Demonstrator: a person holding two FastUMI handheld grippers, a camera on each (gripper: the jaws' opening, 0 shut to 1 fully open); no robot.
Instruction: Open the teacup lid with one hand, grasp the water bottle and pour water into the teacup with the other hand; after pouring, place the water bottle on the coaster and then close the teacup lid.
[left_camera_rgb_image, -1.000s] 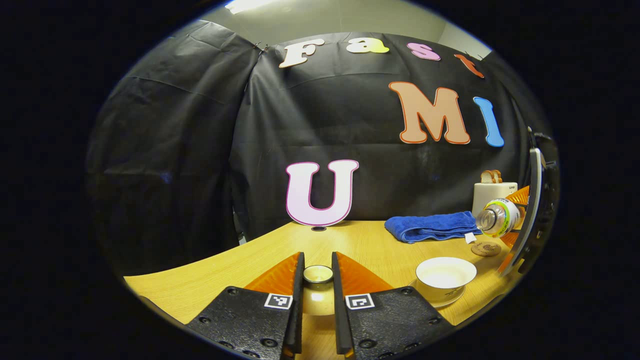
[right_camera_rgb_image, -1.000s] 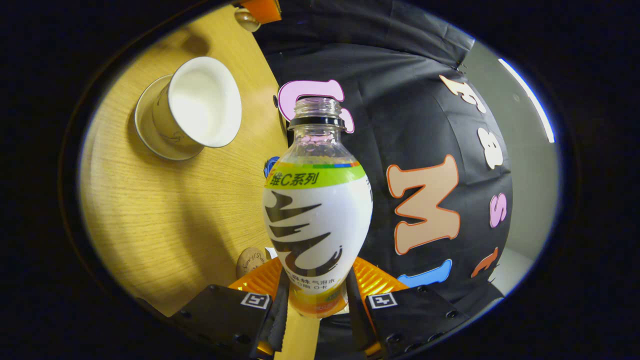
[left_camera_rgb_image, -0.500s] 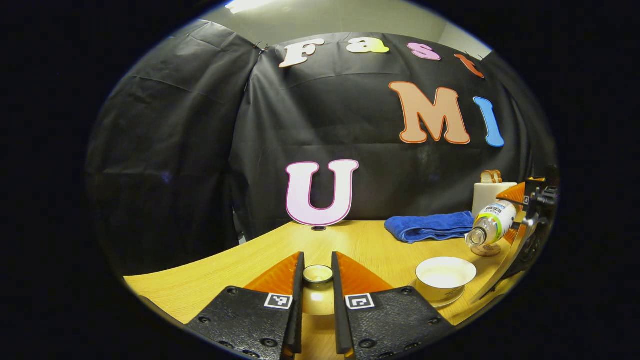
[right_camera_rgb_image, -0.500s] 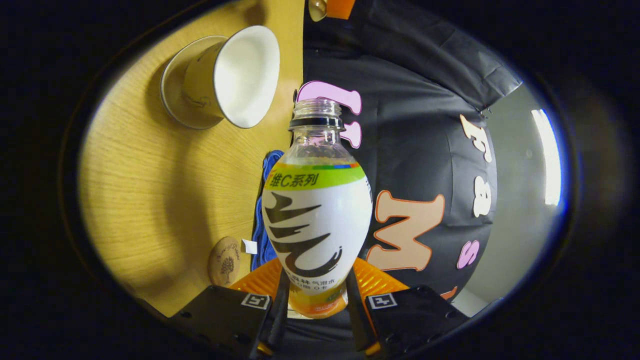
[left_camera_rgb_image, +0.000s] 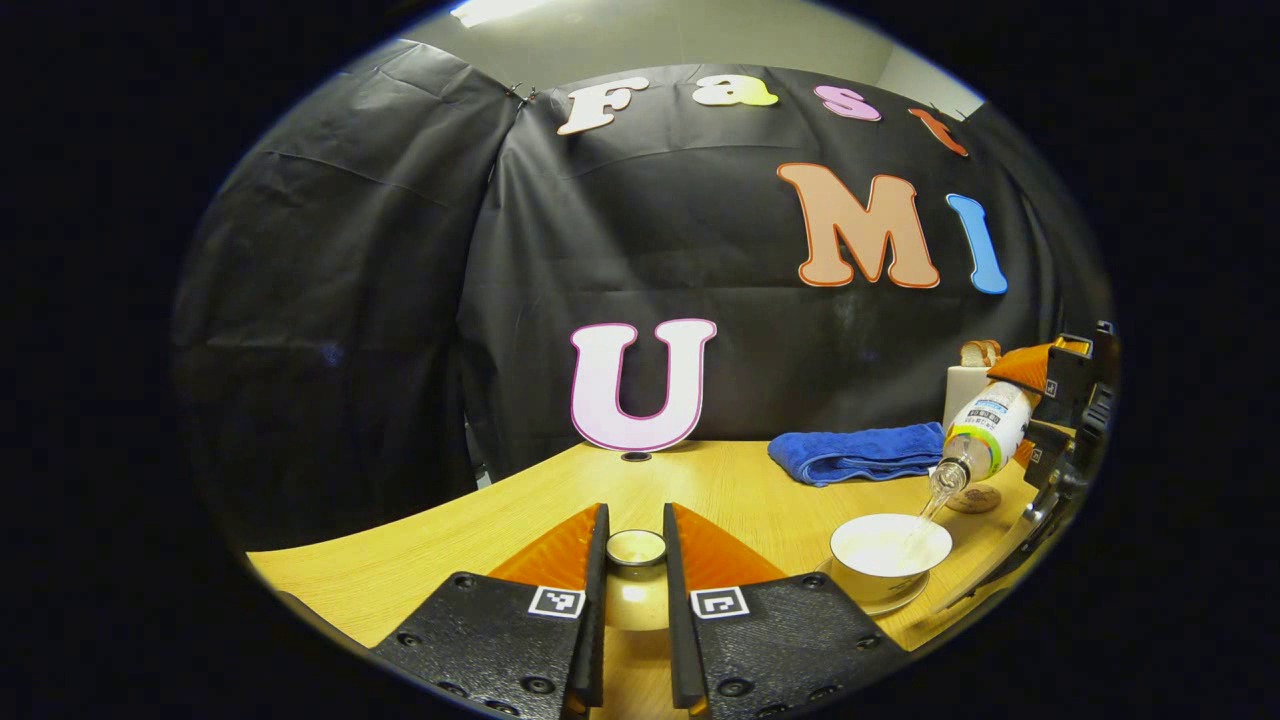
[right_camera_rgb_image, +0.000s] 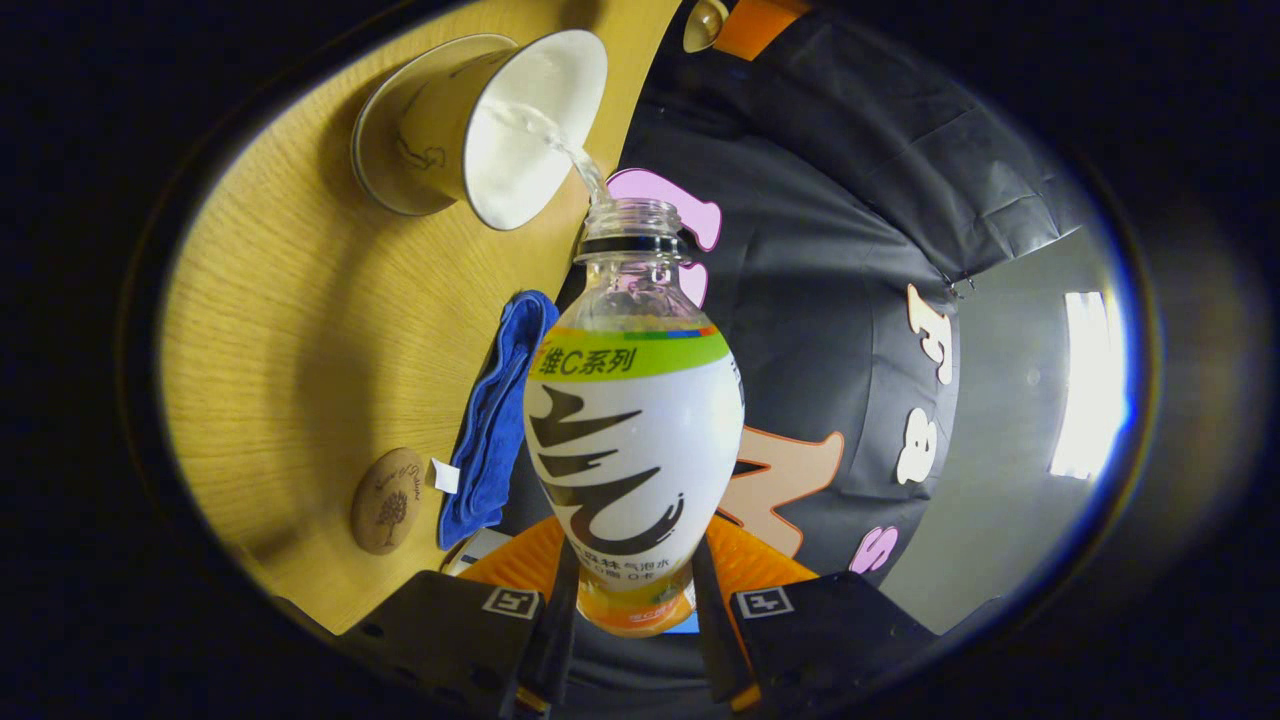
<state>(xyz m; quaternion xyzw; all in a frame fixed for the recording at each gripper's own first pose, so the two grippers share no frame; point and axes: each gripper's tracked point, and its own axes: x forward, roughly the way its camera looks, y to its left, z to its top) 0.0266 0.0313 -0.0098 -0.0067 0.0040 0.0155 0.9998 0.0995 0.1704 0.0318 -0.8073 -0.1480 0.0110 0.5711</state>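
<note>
Two tongs (left_camera_rgb_image: 636, 600) steady, bottle (right_camera_rgb_image: 634, 400) tipped further, water now pouring

Lower body of white-labelled clear plastic water bottle (right_camera_rgb_image: 634, 440) hidden betw. right gripper (right_camera_rgb_image: 628, 610) fingers in right gripper view; base cut off behind them; small cream ceramic teacup lid (left_camera_rgb_image: 636, 548) mostly hidden betw. left gripper (left_camera_rgb_image: 634, 600) fingers, knob top alone visible; white toaster (left_camera_rgb_image: 968, 385) at far edge partly covered by bottle; water level in white porcelain teacup (left_camera_rgb_image: 888, 550) too small to tell.
</note>
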